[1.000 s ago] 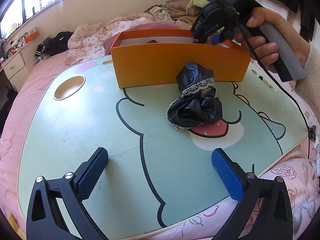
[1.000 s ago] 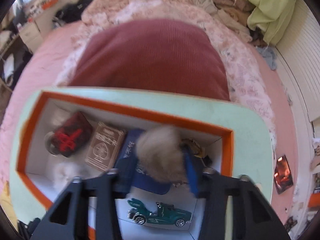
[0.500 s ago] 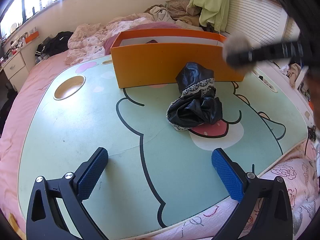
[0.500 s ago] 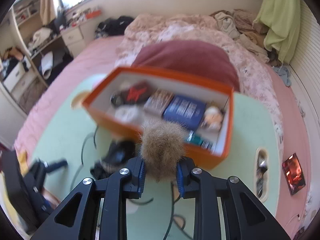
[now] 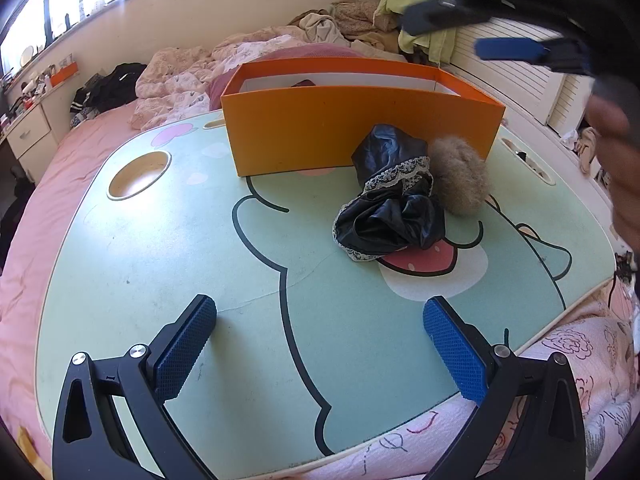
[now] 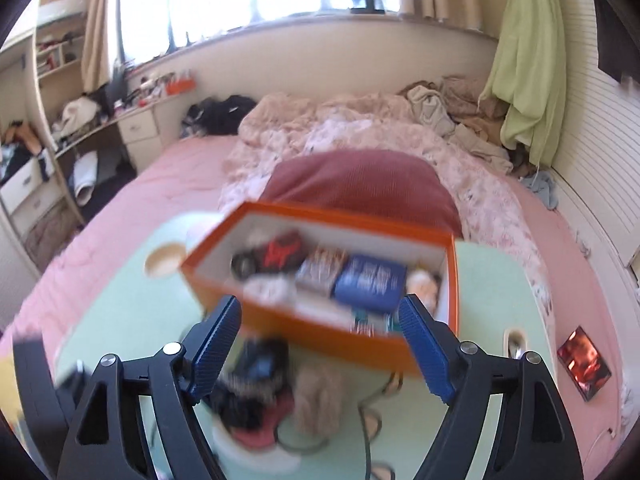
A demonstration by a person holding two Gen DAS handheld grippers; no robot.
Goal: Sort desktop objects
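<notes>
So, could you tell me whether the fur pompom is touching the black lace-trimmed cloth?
Touching. In the left wrist view the fur pompom rests directly against the black lace-trimmed cloth, with no table visible between them.

Open-topped rectangular orange cardboard box [image 5: 360, 128] stands upright on the table, holding blurred items including 1 blue book [image 6: 370, 282]. Crumpled black satin cloth with lace trim [image 5: 394, 196] lies just before it. Tan fluffy pompom [image 5: 460, 176] rests touching the cloth's right side.
</notes>
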